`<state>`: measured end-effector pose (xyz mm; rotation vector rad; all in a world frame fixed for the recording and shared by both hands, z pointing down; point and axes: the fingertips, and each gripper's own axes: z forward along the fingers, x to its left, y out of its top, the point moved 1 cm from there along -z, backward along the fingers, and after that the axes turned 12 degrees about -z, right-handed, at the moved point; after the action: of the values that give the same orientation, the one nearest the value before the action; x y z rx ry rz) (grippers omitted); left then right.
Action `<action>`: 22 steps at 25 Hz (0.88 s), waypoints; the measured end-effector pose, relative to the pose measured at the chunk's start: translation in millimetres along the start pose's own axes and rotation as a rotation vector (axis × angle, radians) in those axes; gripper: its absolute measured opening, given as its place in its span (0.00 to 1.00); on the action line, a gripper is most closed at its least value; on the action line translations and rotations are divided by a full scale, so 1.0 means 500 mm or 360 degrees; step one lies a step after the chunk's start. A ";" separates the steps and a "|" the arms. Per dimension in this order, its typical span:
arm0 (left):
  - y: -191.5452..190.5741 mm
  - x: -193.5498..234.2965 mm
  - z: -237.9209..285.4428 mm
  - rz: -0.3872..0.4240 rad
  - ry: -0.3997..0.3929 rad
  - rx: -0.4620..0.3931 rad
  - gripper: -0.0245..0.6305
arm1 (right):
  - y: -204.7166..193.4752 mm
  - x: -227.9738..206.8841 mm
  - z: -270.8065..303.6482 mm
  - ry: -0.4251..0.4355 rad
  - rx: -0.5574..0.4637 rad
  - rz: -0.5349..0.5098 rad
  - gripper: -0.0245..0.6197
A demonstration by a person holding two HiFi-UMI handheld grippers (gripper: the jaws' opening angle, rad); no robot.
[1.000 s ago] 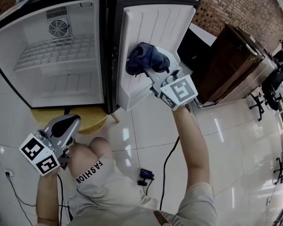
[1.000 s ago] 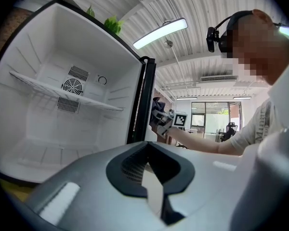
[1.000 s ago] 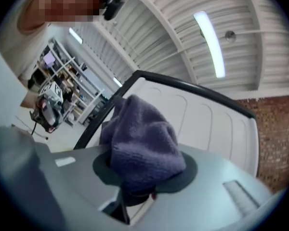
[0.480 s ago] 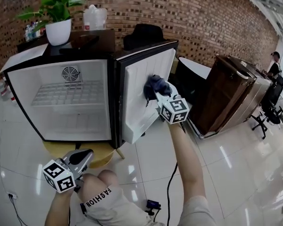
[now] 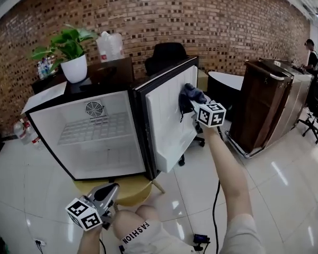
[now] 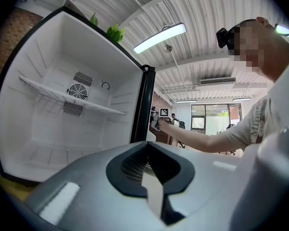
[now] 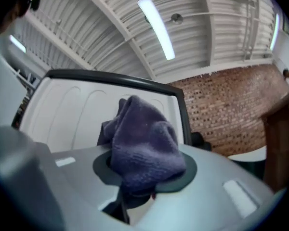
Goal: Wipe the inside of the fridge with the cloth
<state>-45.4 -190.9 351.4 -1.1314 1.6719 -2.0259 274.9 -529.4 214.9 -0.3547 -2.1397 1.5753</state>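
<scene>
The right hand-held gripper (image 5: 194,102), clamped on the cloth (image 5: 189,94), has slid it up the inside of the door (image 5: 169,123) of the fridge (image 5: 98,155) to near the top, so the door is getting wiped, while the left hand-held gripper (image 5: 111,190) stays shut and empty down low.

The left gripper (image 6: 147,174), jaws pressed together with nothing between them, faces the open fridge (image 6: 38,134). Its white shelf (image 6: 53,94) crosses the back wall by a round fan (image 6: 77,91).

The glossy tiled floor (image 5: 286,194) bears a low yellow stand (image 5: 135,190) (fridge (image 5: 95,152) on top).
</scene>
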 end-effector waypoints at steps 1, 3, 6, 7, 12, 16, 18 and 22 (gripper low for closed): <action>0.013 0.003 -0.004 0.0015 0.0005 -0.0016 0.04 | -0.005 -0.018 0.009 -0.0060 0.0041 -0.0054 0.22; 0.031 0.004 -0.008 0.0038 0.0017 -0.0040 0.04 | -0.021 -0.054 0.020 -0.0160 0.0116 -0.0139 0.21; 0.031 0.000 -0.012 0.0048 0.0040 -0.0044 0.04 | -0.036 -0.061 0.029 -0.0219 0.0302 -0.0404 0.20; 0.032 0.000 -0.012 0.0052 0.0042 -0.0046 0.04 | -0.026 -0.056 0.025 -0.0227 0.0346 -0.0473 0.21; 0.043 -0.018 -0.017 0.0099 0.0053 -0.0062 0.04 | 0.086 0.087 -0.100 0.0028 0.0046 -0.0480 0.21; 0.046 -0.023 0.001 0.0122 0.0037 -0.0042 0.04 | 0.130 0.298 -0.179 0.0441 -0.0151 -0.0537 0.22; 0.041 -0.025 0.007 0.0117 0.0039 -0.0035 0.04 | 0.100 0.380 -0.178 0.0559 -0.0135 -0.0645 0.22; 0.011 -0.037 0.010 0.0094 0.0018 0.0006 0.04 | 0.053 0.416 -0.181 0.0605 -0.0191 -0.0686 0.22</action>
<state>-31.1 -184.1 339.3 -1.0585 1.6856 -2.0027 139.3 -350.1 254.9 -0.1926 -1.8615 1.0476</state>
